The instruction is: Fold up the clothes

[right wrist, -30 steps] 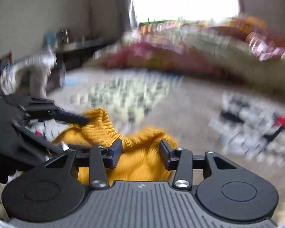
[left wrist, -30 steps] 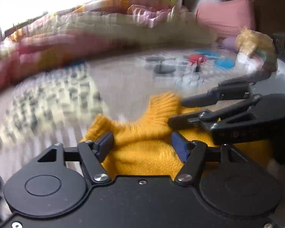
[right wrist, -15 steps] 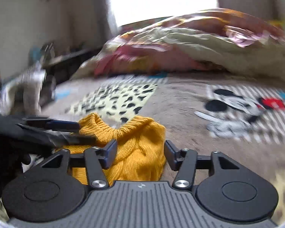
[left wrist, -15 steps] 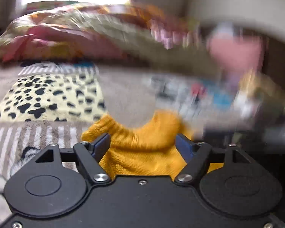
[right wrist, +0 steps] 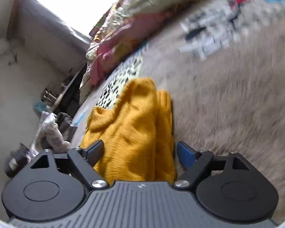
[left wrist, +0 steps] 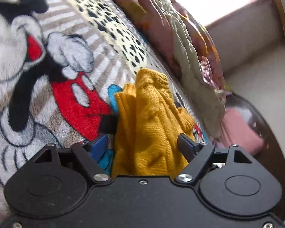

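Observation:
A mustard-yellow knitted sweater [left wrist: 150,125] hangs bunched between the fingers of my left gripper [left wrist: 144,144], over the cartoon-mouse blanket [left wrist: 47,60]. The jaws stand wide apart around the cloth, with a gap beside the left pad. The same sweater [right wrist: 136,129] shows in the right wrist view, draped between the fingers of my right gripper [right wrist: 140,150], whose jaws also stand wide. The cloth passes back under each gripper body, so where it is held is hidden. Both views are tilted steeply.
A rumpled floral quilt [left wrist: 190,43] lies along the far side of the bed, also in the right wrist view [right wrist: 123,28]. A pink pillow [left wrist: 241,131] sits by the dark headboard. Clutter and a light garment [right wrist: 49,131] lie beside the bed near the wall.
Both grippers have rolled sharply, so the bed now appears tilted. The sweater has gone from lying spread low to hanging in a narrow bunch. The other gripper has left each view.

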The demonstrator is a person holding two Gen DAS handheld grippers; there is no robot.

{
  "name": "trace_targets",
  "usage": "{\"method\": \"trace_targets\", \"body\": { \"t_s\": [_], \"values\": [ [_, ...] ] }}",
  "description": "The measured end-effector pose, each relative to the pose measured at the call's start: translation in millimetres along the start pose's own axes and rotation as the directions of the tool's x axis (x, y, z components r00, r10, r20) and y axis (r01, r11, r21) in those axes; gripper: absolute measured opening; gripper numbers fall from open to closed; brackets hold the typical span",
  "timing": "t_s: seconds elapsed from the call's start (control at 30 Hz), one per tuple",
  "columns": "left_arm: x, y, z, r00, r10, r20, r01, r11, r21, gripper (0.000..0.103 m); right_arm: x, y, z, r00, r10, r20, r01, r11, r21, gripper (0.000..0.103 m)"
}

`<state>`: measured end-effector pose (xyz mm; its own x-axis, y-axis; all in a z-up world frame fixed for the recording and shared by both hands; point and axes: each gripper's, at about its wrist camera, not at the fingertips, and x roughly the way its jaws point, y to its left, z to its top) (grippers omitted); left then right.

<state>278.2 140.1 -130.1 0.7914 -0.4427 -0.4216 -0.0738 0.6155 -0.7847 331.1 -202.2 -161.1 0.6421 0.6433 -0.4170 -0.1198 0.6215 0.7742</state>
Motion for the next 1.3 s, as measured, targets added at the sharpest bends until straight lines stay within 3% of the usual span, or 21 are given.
{"method": "trace_targets", "body": {
  "t_s": [0.1, 0.17, 0.33, 0.43, 0.53, 0.63, 0.73, 0.9, 1.07, 1.17, 1.2, 1.23, 1.3],
  "values": [
    [11.8, -8.4, -2.2, 0.999, -0.032, -0.017, 0.032, 0.999, 0.007, 0.074, 5.7, -0.9, -4.5, 0.999, 0.022, 0.036, -0.021, 1.000, -0.003, 0.083],
    [21.3, -13.8, -3.5, 1.000, -0.005, -0.021, 0.005, 1.000, 0.004, 0.069, 15.0, 4.5, -8.0, 0.999, 0.034, 0.029, -0.034, 0.999, -0.008, 0.068],
    [19.8, -27.2, -5.4, 1.000, 0.006, -0.028, -0.007, 0.999, -0.041, 0.057, 14.9, -3.0, -13.1, 0.994, 0.086, 0.071, -0.090, 0.994, 0.058, 0.054],
    [24.4, -44.2, -5.1, 0.997, -0.034, -0.065, 0.031, 0.999, -0.034, 0.055, -4.0, -8.4, -4.8, 0.988, 0.112, 0.104, -0.122, 0.988, 0.092, 0.053],
    [50.4, -75.9, -4.0, 0.985, -0.131, -0.109, 0.130, 0.991, -0.018, 0.055, -30.7, -13.2, 13.2, 0.976, 0.126, 0.179, -0.145, 0.985, 0.094, 0.053],
    [94.1, -120.7, 1.6, 0.959, -0.233, -0.161, 0.238, 0.971, 0.016, 0.055, -64.8, -19.4, 54.3, 0.952, 0.112, 0.286, -0.133, 0.990, 0.056, 0.052],
    [154.5, -169.4, 6.5, 0.914, -0.332, -0.235, 0.349, 0.937, 0.033, 0.055, -95.6, -31.5, 100.5, 0.917, 0.082, 0.389, -0.093, 0.996, 0.010, 0.052],
    [257.2, -236.7, 8.2, 0.833, -0.442, -0.333, 0.477, 0.879, 0.026, 0.055, -131.3, -65.8, 174.8, 0.830, 0.001, 0.558, 0.005, 1.000, -0.008, 0.052],
    [346.4, -275.1, 12.0, 0.794, -0.470, -0.384, 0.521, 0.853, 0.033, 0.055, -130.5, -111.0, 233.6, 0.764, -0.041, 0.644, 0.030, 0.999, 0.028, 0.052],
    [395.2, -272.1, 12.2, 0.788, -0.464, -0.404, 0.518, 0.855, 0.029, 0.054, -110.8, -140.6, 255.8, 0.740, -0.076, 0.669, 0.050, 0.997, 0.058, 0.052],
    [410.7, -265.1, 9.4, 0.795, -0.441, -0.417, 0.501, 0.864, 0.040, 0.055, -99.3, -153.0, 260.4, 0.735, -0.097, 0.672, 0.069, 0.995, 0.068, 0.052],
    [427.9, -257.1, 5.6, 0.807, -0.403, -0.431, 0.472, 0.880, 0.060, 0.055, -84.7, -168.5, 263.0, 0.740, -0.129, 0.660, 0.087, 0.992, 0.096, 0.052],
    [468.1, -228.2, -13.0, 0.856, -0.226, -0.465, 0.328, 0.933, 0.149, 0.056, -59.5, -200.8, 265.8, 0.765, -0.198, 0.613, 0.101, 0.977, 0.189, 0.052]
  ]
}}
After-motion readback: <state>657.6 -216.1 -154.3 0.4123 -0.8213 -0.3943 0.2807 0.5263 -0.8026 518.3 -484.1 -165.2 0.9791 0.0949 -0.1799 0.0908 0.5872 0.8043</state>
